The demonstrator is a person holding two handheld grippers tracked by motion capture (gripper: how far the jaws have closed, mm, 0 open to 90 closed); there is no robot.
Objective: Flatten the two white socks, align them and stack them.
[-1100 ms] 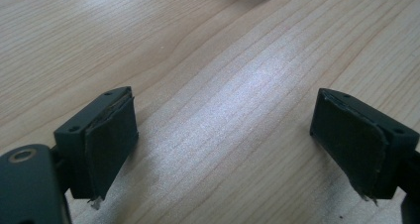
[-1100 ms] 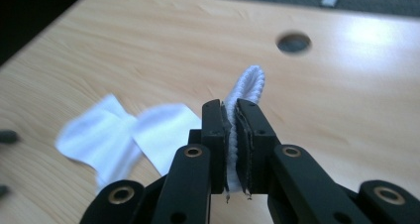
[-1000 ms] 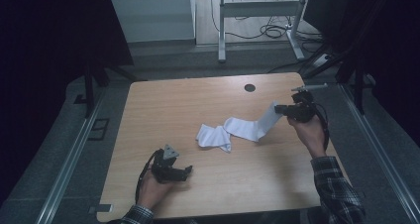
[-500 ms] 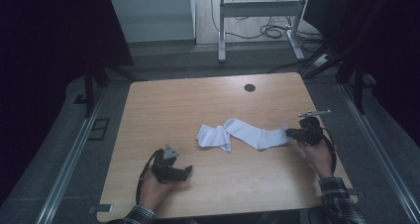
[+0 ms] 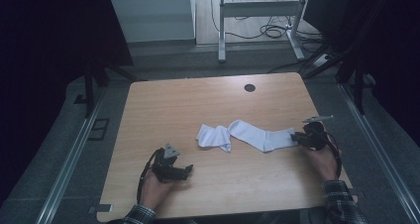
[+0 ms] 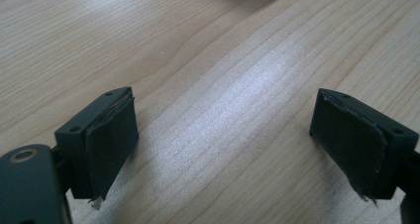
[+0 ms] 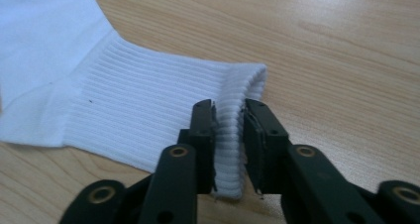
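The right gripper (image 5: 300,138) sits low at the table's right edge with the ribbed cuff of a white sock (image 5: 262,137) between its jaws. They have just been easing apart, and the cuff hem (image 7: 229,135) stands in the narrow gap, the pads close on either side; whether they press it I cannot tell. The sock lies flat with its long axis left to right, cuff at the right, foot pointing left toward a second, crumpled sock (image 5: 214,137) at the table's middle. The knit is soft cotton, ribbed at the cuff, smooth beyond. The left gripper (image 5: 187,170) rests near the front left on the pale wood-grain table (image 5: 188,105), jaws wide and empty.
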